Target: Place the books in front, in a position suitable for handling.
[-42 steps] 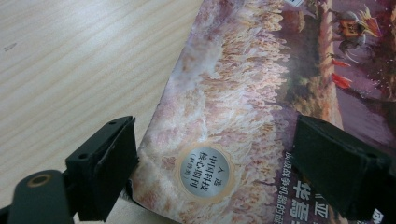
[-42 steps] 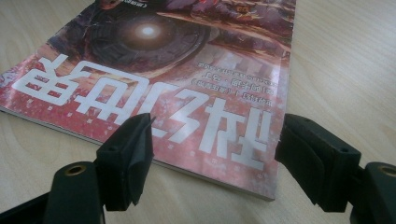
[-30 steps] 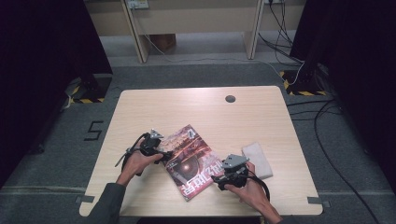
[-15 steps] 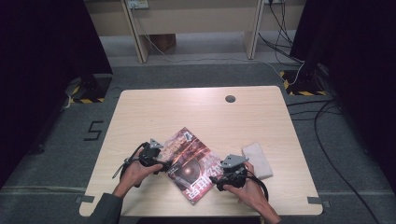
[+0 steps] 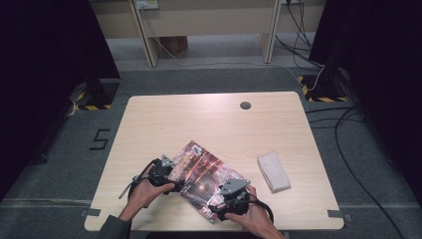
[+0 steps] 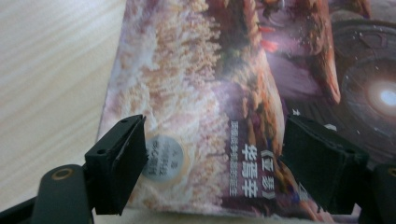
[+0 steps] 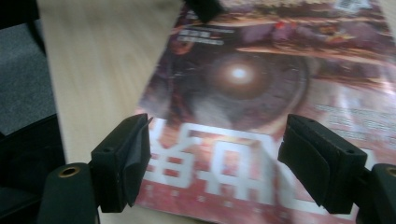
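A glossy magazine point(image 5: 206, 172) with a reddish-purple cover lies slanted on the wooden table point(image 5: 199, 124), near its front edge. My left gripper point(image 5: 173, 180) is at the magazine's left edge. In the left gripper view its jaws straddle the cover point(image 6: 233, 70) low over it; the left gripper point(image 6: 212, 140) is open and has just widened slightly, nothing pinched. My right gripper point(image 5: 215, 204) is at the magazine's near corner. In the right gripper view the right gripper point(image 7: 217, 140) is open above the cover's white lettering point(image 7: 210, 182).
A folded white cloth point(image 5: 273, 172) lies on the table to the right of the magazine. A small dark round hole point(image 5: 245, 105) sits near the far edge. Cables and desk legs stand on the floor beyond the table.
My left gripper has slid toward the near edge along the magazine's left side. My right gripper has shifted left onto the magazine's near corner. The magazine lies where it was.
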Tool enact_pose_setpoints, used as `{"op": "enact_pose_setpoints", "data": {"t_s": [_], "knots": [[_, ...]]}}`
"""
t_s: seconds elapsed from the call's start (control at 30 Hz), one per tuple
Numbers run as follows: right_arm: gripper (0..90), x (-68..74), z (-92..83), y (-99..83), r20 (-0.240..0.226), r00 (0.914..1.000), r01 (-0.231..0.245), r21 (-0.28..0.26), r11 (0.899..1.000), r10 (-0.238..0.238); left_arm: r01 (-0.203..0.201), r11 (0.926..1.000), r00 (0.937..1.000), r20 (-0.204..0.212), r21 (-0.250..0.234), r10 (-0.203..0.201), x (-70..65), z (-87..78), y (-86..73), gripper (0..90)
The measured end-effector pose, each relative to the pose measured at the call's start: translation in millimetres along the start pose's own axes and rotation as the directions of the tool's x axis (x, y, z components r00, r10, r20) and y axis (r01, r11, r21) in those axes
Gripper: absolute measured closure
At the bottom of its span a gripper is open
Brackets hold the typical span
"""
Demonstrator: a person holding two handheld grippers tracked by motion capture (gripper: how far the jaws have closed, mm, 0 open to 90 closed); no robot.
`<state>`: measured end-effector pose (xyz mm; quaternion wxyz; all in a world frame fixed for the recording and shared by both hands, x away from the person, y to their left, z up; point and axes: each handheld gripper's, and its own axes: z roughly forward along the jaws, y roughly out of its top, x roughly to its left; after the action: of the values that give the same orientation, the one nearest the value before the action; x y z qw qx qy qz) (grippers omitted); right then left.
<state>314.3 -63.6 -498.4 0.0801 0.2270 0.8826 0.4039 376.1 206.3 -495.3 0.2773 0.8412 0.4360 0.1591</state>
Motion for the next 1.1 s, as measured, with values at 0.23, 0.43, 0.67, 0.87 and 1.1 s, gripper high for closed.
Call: {"op": "enact_pose_setpoints", "data": {"t_s": [0.23,0.43,0.67,0.87,1.1], "knots": [[24.1,26.4,9.2,1.0,-0.044,0.9966,0.070,0.020,0.997,-0.070,-0.011,0.9999,0.9998,0.015,-0.011,0.011,-2.2,8.1,6.3,18.3],[24.2,26.1,11.1,-1.2,-0.005,0.9963,0.086,0.054,0.995,-0.086,0.004,1.0000,0.9996,0.028,-0.006,-0.004,0.3,8.2,5.0,17.3],[24.1,21.1,8.2,-3.8,0.037,0.9935,0.104,0.080,0.991,-0.108,0.002,1.0000,0.9994,0.035,-0.002,-0.002,-0.8,6.2,2.0,16.6],[24.1,0.1,-0.5,-5.7,0.069,0.9959,0.054,0.060,0.997,-0.058,-0.017,0.9999,0.9987,0.048,0.005,0.016,-6.5,2.4,-1.5,17.0],[24.2,-27.2,-7.9,-9.8,0.149,0.9886,0.013,0.060,0.998,-0.022,-0.080,0.9966,0.9938,0.079,0.021,0.078,-26.6,-0.2,-0.5,17.7]]}}
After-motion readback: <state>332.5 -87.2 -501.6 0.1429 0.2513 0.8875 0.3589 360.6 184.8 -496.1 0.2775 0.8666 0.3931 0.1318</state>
